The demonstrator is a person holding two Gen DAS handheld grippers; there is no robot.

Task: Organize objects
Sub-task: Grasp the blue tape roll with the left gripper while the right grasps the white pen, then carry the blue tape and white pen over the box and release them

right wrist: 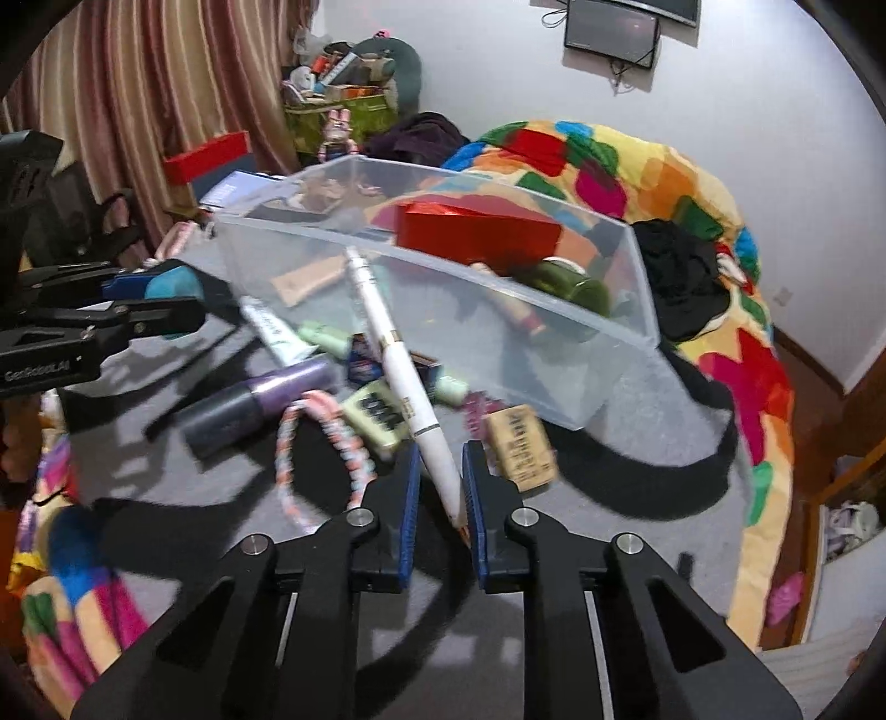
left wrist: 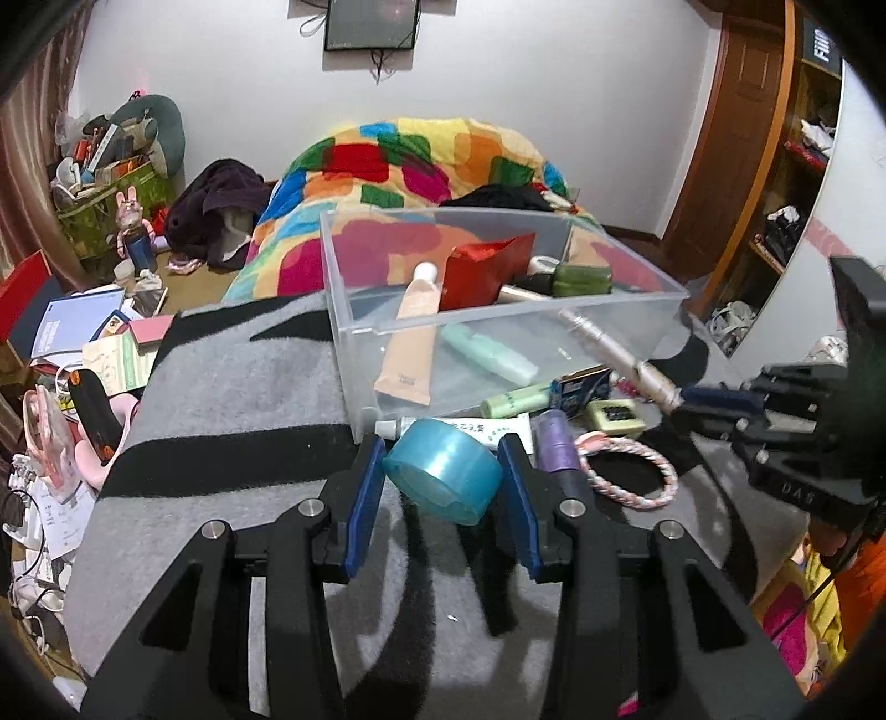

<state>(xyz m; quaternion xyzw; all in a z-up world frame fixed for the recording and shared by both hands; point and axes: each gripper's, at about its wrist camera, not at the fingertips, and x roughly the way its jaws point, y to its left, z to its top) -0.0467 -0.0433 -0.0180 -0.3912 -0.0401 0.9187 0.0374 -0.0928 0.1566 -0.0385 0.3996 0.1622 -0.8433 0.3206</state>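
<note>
I hold a teal jar (left wrist: 443, 471) clamped in my left gripper (left wrist: 443, 476) and a white pen (right wrist: 404, 382) in my right gripper (right wrist: 440, 482), both just short of the bin (left wrist: 554, 310). Roughly 5 items are binned; about 8 lie outside.

The white tube (left wrist: 476, 429) lies partly behind the teal jar (left wrist: 443, 469); its printed text is too small to read. The purple bottle (left wrist: 556, 443) is partly covered by 1 pad of the left gripper (left wrist: 443, 482). Through the frosted wall of the clear bin (right wrist: 498, 354), the contents appear blurred. The label on the tan block (right wrist: 520, 448) is motion-blurred and illegible. The wall screen (left wrist: 371, 22) is cut off by the top edge.
</note>
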